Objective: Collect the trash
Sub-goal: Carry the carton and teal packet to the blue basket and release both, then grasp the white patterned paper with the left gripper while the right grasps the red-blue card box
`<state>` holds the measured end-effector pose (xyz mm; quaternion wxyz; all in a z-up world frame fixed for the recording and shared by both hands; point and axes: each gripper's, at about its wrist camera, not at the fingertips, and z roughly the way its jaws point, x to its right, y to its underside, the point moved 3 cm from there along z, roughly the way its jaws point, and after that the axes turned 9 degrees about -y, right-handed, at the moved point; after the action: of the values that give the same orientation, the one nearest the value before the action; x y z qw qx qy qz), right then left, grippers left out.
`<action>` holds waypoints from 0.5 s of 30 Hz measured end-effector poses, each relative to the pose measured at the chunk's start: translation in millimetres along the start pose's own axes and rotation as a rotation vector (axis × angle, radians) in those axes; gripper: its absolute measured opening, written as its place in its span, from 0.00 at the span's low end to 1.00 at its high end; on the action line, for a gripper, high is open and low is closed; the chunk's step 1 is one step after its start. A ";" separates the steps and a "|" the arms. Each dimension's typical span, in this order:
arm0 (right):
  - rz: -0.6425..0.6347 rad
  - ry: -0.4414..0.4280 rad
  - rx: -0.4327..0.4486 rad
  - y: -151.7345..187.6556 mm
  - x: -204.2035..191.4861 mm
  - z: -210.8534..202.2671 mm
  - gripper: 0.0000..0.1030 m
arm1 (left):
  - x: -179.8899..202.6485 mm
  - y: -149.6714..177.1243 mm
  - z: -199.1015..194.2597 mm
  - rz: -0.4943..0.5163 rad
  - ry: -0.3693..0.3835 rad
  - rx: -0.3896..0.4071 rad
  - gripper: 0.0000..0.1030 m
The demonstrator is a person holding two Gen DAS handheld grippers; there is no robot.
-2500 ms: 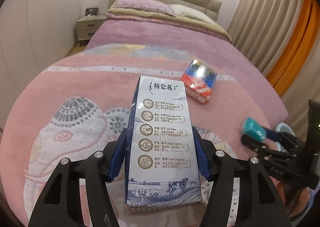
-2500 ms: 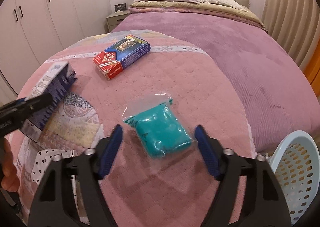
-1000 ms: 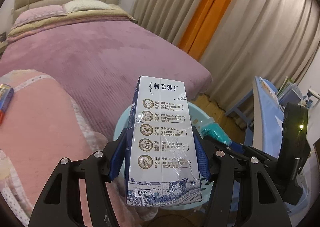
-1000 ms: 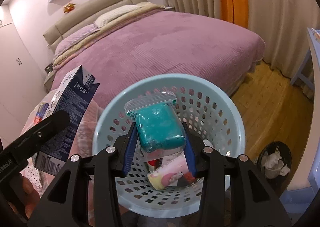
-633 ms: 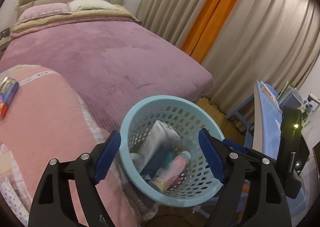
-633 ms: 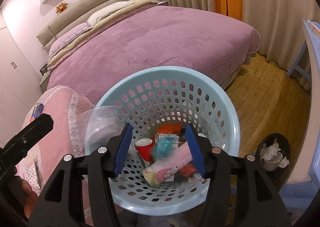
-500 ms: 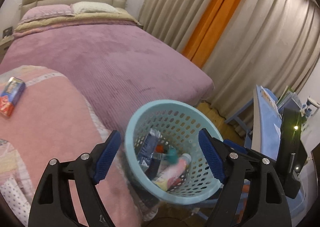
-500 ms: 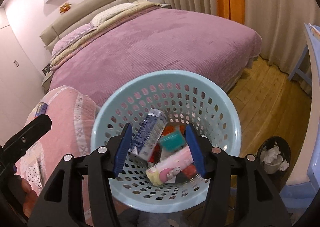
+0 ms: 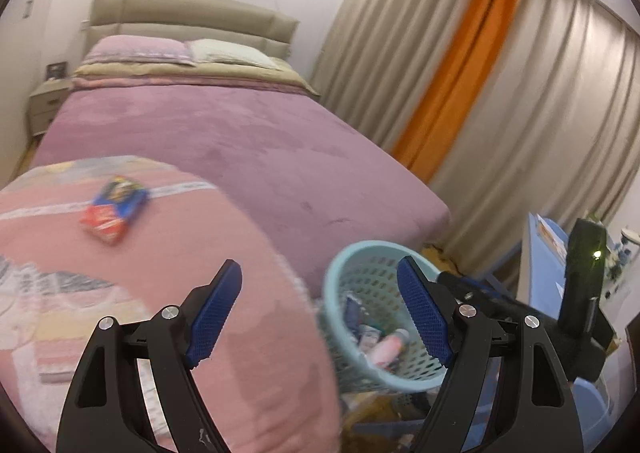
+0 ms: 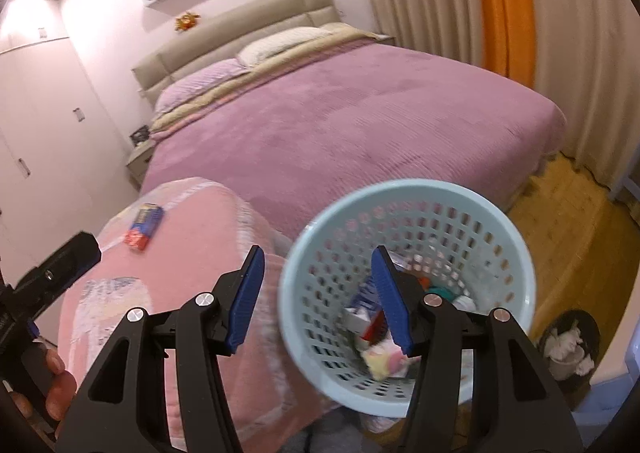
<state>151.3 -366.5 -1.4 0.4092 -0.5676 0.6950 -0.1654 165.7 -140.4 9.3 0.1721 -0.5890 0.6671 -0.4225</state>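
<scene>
A light blue perforated basket (image 9: 340,273) (image 10: 472,193) stands at the foot corner of the bed. It holds the milk carton (image 10: 362,301), a teal packet and other trash. A red and blue box (image 9: 112,209) (image 10: 146,227) lies on the pink blanket. My left gripper (image 9: 320,309) is open and empty, above the blanket's edge, left of the basket. My right gripper (image 10: 318,297) is open and empty over the basket's left rim. The left gripper also shows at the left edge of the right wrist view (image 10: 56,265).
A large bed with a purple cover (image 10: 340,113) fills the middle. Beige and orange curtains (image 9: 460,73) hang on the right. A small black bin with tissues (image 10: 568,345) stands on the wooden floor. A blue table (image 9: 544,253) stands at the right.
Both grippers let go of the milk carton and the teal packet, which dropped into the basket. Both views have since swung left and up, toward the blanket and the red and blue box.
</scene>
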 end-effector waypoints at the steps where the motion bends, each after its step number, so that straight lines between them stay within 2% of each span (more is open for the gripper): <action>1: -0.011 -0.010 0.005 -0.7 -7.0 0.1 0.51 | -11.0 1.4 -5.4 -0.015 -0.020 0.005 0.76; 8: -0.105 -0.085 0.020 2.5 -55.0 9.5 0.51 | -76.3 20.5 -34.0 -0.101 -0.148 0.012 0.76; 15: -0.206 -0.143 0.018 18.3 -112.1 30.9 0.51 | -127.1 62.4 -43.6 -0.178 -0.242 -0.060 0.76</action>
<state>165.0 -250.1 9.8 0.4438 -0.6425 0.6006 -0.1721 125.3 -9.5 -47.2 0.1954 -0.6973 0.5990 -0.3418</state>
